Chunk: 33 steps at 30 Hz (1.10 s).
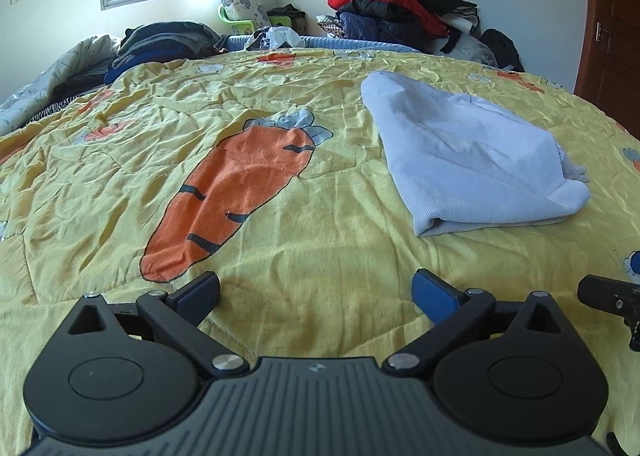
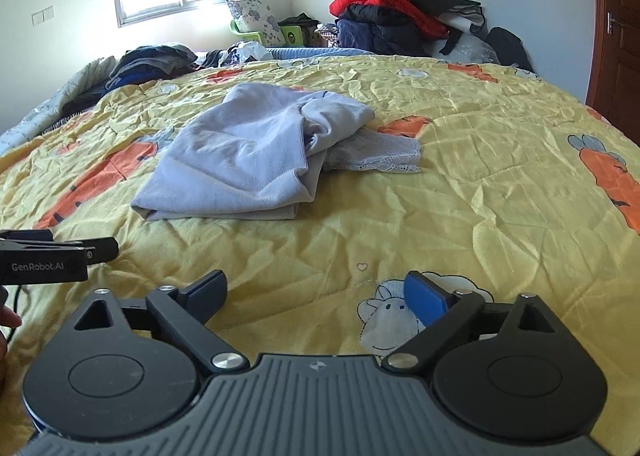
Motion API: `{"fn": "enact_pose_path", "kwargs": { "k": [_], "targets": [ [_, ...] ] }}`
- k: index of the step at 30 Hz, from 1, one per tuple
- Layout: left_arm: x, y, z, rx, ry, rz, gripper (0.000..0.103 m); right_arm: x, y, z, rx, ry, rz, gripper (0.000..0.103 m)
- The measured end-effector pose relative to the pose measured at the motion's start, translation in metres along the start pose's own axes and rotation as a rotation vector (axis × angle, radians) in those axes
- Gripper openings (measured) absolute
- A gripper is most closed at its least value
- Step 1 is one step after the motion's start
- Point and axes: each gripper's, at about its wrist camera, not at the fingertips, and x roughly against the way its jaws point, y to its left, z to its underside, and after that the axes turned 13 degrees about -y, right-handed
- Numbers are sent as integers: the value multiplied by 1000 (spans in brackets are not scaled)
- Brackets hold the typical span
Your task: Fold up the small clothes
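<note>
Both grippers are hovering low over the bed, tilted downward toward the quilt. The left gripper (image 1: 316,290) is filling the bottom of its own view, its blue-padded fingers (image 1: 434,292) spread wide apart with only yellow quilt (image 1: 320,216) showing between them; it is released and gripping nothing. The right gripper (image 2: 316,292) is sitting the same way at the bottom of its view, jaws splayed wide and empty, a cartoon sheep print lying under its right-hand finger. In the right wrist view the left gripper is poking in from the left edge, and a bit of the person's hand (image 2: 6,332) is showing at the lower left edge.

The pale blue garment (image 1: 468,160) is lying on the quilt beyond both grippers, apart from their fingers. In the left wrist view it is sitting right of centre, beside a large orange carrot print (image 1: 236,192). In the right wrist view it is lying left of centre in the middle of the frame (image 2: 248,160). It is looking roughly folded: a doubled edge is facing the cameras, the upper layers are bunching and creasing toward the right, and a thin lacy white piece (image 2: 380,154) is sticking out from under its right side.

A heap of dark and red clothing (image 1: 400,8) is piled against the wall at the upper right.
</note>
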Motion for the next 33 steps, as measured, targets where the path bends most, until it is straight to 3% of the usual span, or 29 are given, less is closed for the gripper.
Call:
{"fn": "enact_pose_path", "kwargs": {
  "k": [6, 16, 20, 33],
  "targets": [
    [1, 1, 1, 7, 0, 5, 103, -5, 12, 2, 76, 30, 23, 103],
    [1, 2, 2, 11, 0, 6, 103, -3, 8, 1, 52, 21, 13, 103],
    [1, 1, 2, 10, 0, 6, 103, -3, 2, -1, -3, 2, 52, 103],
    [1, 1, 2, 10, 0, 6, 103, -11, 8, 0, 49, 29, 61, 103]
  ]
}}
